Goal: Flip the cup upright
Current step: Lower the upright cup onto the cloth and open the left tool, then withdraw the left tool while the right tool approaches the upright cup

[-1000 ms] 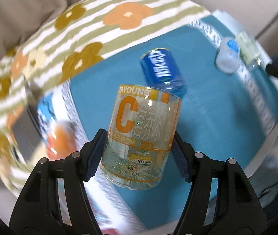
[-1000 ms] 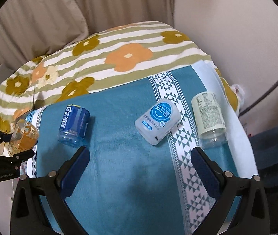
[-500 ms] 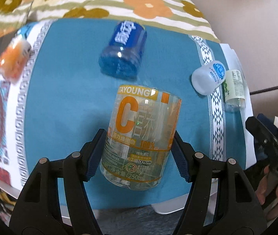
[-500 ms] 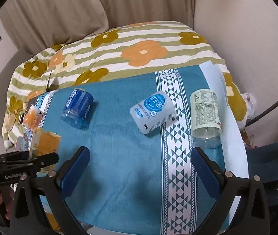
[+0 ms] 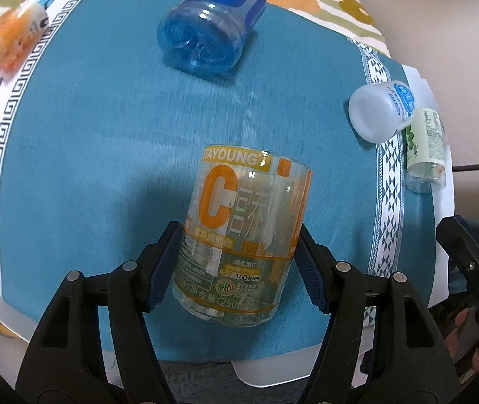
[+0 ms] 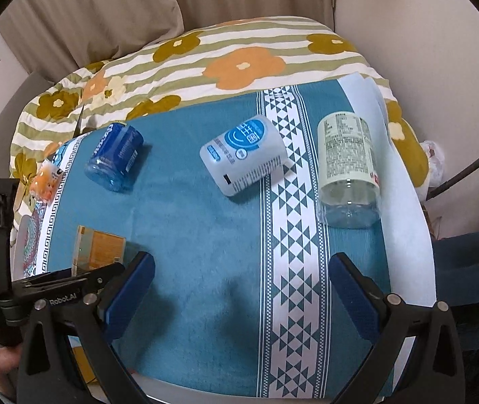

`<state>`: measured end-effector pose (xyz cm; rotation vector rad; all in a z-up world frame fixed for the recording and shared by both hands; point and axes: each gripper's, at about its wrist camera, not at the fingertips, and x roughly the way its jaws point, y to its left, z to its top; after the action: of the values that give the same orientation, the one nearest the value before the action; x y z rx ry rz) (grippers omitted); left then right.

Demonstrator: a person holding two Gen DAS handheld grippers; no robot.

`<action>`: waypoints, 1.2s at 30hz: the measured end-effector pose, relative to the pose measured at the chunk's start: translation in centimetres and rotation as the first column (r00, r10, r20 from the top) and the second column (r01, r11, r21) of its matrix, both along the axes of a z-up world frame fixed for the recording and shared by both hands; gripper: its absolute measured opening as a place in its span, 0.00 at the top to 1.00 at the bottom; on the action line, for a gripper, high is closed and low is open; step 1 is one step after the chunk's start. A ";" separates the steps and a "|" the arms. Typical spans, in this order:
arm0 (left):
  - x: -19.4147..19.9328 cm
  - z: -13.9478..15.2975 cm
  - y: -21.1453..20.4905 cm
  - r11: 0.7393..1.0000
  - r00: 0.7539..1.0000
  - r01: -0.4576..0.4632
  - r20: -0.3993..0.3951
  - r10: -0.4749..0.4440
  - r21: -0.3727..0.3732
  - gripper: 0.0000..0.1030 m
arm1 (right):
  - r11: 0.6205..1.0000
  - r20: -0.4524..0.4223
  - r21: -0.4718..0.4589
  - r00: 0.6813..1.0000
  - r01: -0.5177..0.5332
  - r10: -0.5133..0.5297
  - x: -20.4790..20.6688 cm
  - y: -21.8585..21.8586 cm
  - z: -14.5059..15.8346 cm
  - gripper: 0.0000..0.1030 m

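Presently the left gripper (image 5: 237, 269) clamps the clear orange-labelled cup (image 5: 244, 239) across its body, just above the teal surface (image 5: 104, 141), presumably to set it upright. The right gripper (image 6: 243, 289) hangs wide, empty.

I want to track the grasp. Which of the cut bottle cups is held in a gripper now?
The clear orange-labelled "C" cup, clamped in the left gripper; the other cups lie loose.

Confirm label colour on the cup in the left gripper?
Orange print on the clear cup; clearest in left wrist view.
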<state>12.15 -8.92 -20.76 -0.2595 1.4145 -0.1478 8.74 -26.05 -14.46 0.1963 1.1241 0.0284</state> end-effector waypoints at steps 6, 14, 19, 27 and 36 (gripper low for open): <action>0.1 0.3 -0.3 1.000 1.000 -0.004 0.031 0.003 0.017 0.01 | 1.000 -0.002 0.018 1.000 0.000 0.000 0.0 0.0 -0.2 0.00; 0.0 0.7 -0.6 1.000 0.999 0.004 0.038 -0.005 0.020 0.01 | 1.000 0.001 0.020 1.000 0.000 0.000 -0.2 0.2 -0.1 0.00; -0.9 2.6 -0.1 1.000 0.996 0.006 0.084 -0.008 0.023 0.01 | 1.000 0.011 0.026 1.000 -0.008 0.008 -0.3 0.4 0.5 0.00; -1.9 7.6 3.2 0.988 0.979 -0.002 0.203 -0.030 0.155 0.00 | 0.997 0.028 0.026 0.997 -0.068 0.068 0.6 1.7 3.6 0.00; -1.7 8.4 9.5 0.983 0.970 0.012 0.235 -0.056 0.184 0.00 | 0.975 -0.202 0.167 0.962 -0.148 0.181 5.1 6.4 1.9 0.00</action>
<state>10.46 0.62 -12.40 -0.0633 1.1833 -0.0744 13.85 -19.66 -12.52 0.2444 1.3555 0.2461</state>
